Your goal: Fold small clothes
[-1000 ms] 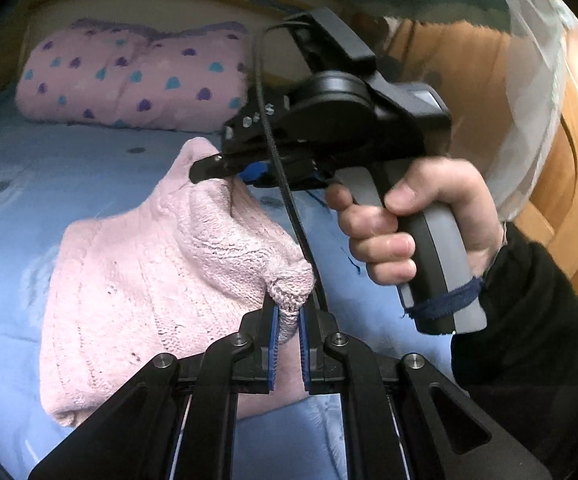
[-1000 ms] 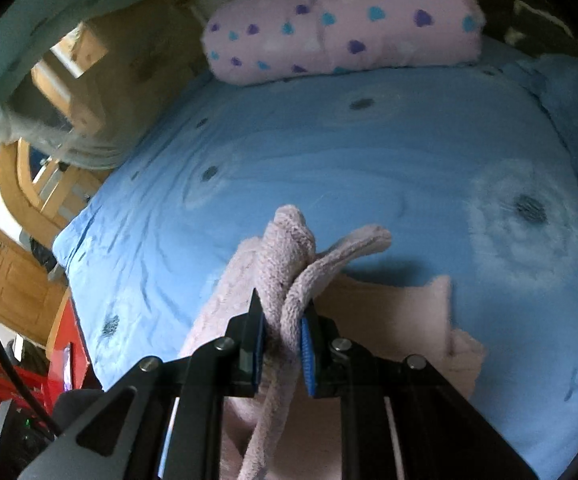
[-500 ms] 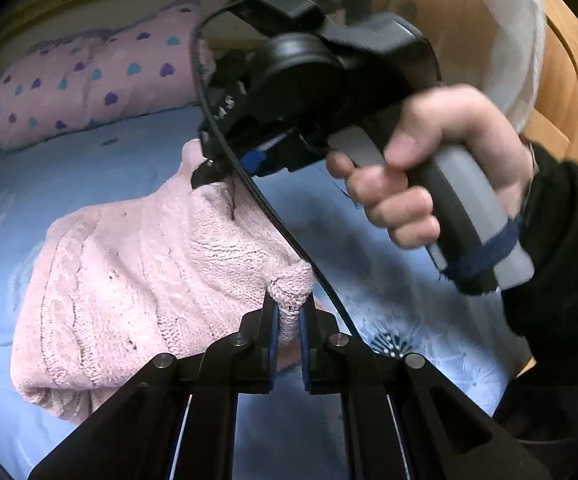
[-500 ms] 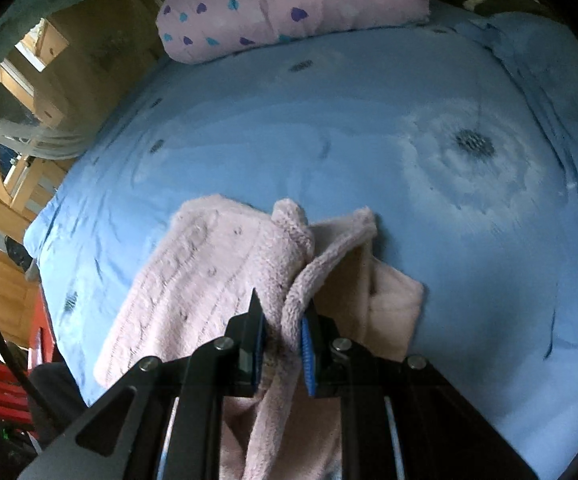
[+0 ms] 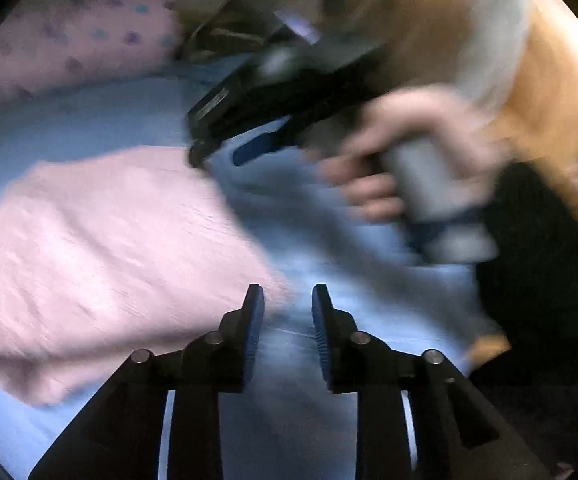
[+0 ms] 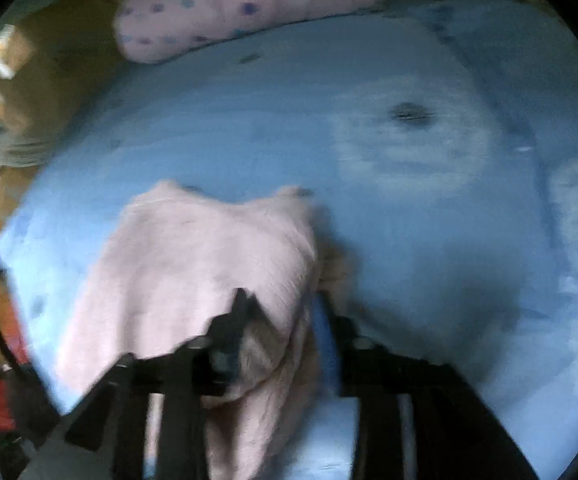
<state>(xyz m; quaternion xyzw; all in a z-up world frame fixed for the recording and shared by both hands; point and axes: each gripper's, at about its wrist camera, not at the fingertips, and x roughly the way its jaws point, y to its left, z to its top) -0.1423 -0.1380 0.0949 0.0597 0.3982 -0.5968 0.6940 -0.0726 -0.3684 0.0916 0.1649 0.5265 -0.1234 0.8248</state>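
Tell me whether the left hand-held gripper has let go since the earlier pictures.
Yes. The left hand-held gripper now stands open beside the pink sweater lying on the blue bedsheet.

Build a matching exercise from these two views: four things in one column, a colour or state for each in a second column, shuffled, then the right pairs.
Things
1. left gripper
2. knit sweater
3. bedsheet
4. pillow

Colour or state
A. light blue with dark spots
B. pink with blue and purple hearts
C. fingers apart, nothing between them
D. plain pale pink, lying on the bed

Pairs: 1-C, 2-D, 3-A, 4-B
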